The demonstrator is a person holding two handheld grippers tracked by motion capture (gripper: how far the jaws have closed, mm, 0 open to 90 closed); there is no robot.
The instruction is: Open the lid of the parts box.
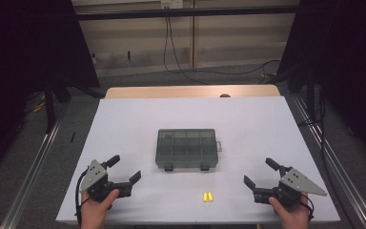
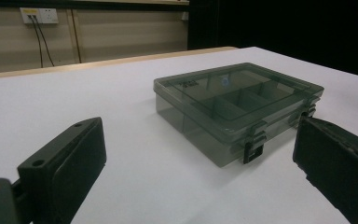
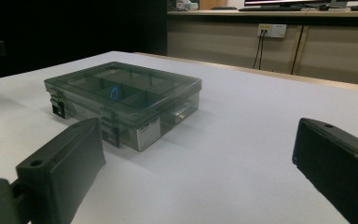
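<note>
A shallow, translucent grey plastic compartment box (image 1: 187, 148) lies flat at the centre of the white table (image 1: 124, 124), lid closed, its two dark latches (image 1: 168, 167) facing the person. This orientation puts the fasteners within reach of both tools. Two small yellow cylindrical pieces (image 1: 208, 196) lie side by side near the front edge, just in front of the box and apart from it. The left gripper (image 1: 124, 172) and right gripper (image 1: 257, 179) rest at opposite front corners, jaws spread wide and holding nothing, both angled inward toward the box, well apart from it.
</note>
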